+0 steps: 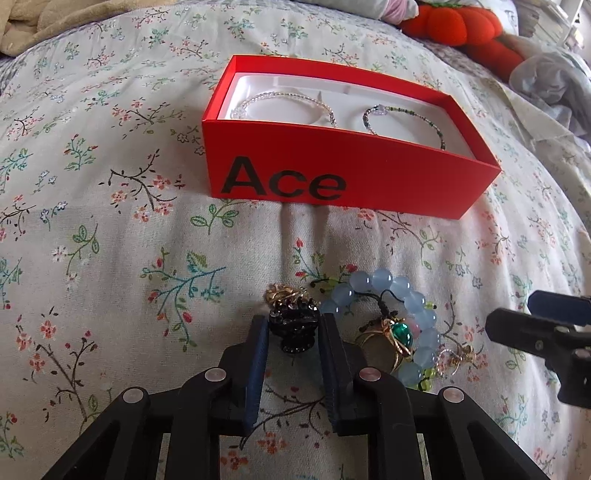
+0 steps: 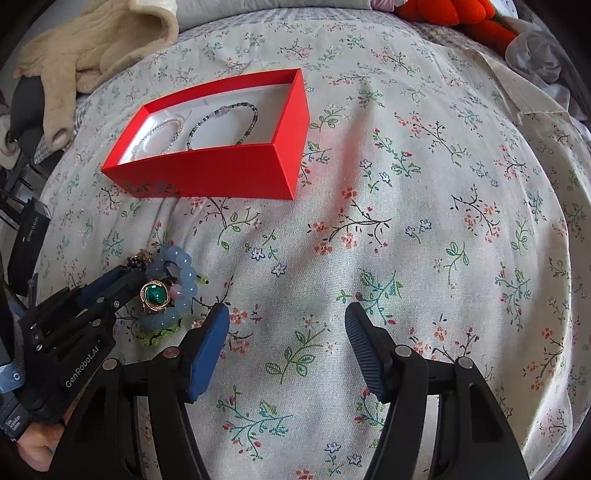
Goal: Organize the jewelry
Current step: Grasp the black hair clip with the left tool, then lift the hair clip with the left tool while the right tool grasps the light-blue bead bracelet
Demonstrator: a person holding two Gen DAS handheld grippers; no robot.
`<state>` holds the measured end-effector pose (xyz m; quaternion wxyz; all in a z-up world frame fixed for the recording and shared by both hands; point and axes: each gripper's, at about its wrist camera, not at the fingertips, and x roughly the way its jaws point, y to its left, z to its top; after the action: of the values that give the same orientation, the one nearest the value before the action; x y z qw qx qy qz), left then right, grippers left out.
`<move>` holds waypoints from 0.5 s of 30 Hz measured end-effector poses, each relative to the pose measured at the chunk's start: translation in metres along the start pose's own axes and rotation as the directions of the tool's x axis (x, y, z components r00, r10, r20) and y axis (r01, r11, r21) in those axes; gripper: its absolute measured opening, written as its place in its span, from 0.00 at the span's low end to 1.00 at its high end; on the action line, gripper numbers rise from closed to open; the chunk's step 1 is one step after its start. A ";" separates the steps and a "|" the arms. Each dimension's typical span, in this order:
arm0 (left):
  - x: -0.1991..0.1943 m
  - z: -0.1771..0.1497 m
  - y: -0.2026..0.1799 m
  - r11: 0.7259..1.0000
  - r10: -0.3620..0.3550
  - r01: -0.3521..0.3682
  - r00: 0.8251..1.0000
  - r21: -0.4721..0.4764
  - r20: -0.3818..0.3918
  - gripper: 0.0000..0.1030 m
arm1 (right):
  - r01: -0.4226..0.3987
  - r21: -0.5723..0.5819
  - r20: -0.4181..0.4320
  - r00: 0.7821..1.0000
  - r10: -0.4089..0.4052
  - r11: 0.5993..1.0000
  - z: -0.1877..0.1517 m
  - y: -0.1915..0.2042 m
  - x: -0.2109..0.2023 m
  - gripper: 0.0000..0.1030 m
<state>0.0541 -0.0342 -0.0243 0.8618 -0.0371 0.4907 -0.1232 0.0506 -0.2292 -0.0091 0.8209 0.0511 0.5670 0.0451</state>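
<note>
A red box (image 1: 351,177) marked "Ace" lies on a floral bedspread. Its white insert holds a clear bead bracelet (image 1: 288,98) and a dark green bead bracelet (image 1: 406,110). In front of it lies a small pile: a pale blue bead bracelet (image 1: 402,291), a gold ring with a green stone (image 1: 400,334) and a gold piece (image 1: 282,293). My left gripper (image 1: 293,321) has its pads against both sides of a black rhinestone piece (image 1: 293,332) at the pile's left end. To the right of the pile my right gripper (image 2: 286,310) stands open over bare cloth, nothing between its fingers.
A beige knitted cloth (image 2: 92,48) lies at the back left. At the back right are an orange plush toy (image 1: 461,22) and crumpled grey fabric (image 1: 554,85). The floral bedspread (image 2: 406,221) stretches to the right of the box. A person's hand (image 2: 33,446) shows at lower left.
</note>
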 end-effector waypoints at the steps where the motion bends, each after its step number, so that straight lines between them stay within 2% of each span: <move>1: -0.002 0.000 0.001 1.000 0.000 0.000 1.000 -0.002 -0.002 0.21 | -0.003 0.000 0.002 1.000 0.003 1.000 0.001 0.001 0.000 0.66; 11: -0.025 -0.002 0.026 0.998 -0.002 0.002 1.000 -0.060 0.006 0.21 | -0.073 -0.007 0.015 0.997 0.073 0.997 0.012 0.024 0.005 0.65; 13: -0.028 -0.001 0.029 0.998 -0.003 0.003 1.000 -0.068 0.006 0.21 | -0.101 0.001 0.009 0.995 0.101 0.995 0.013 0.028 0.007 0.56; 15: -0.031 -0.002 0.032 0.997 -0.003 0.003 1.000 -0.073 0.008 0.21 | -0.117 0.004 0.001 0.993 0.117 0.993 0.014 0.033 0.010 0.42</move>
<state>0.0434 0.0043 -0.0053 0.8616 -0.0697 0.4914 -0.1063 0.0670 -0.1956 -0.0085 0.8170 0.0858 0.5628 0.0919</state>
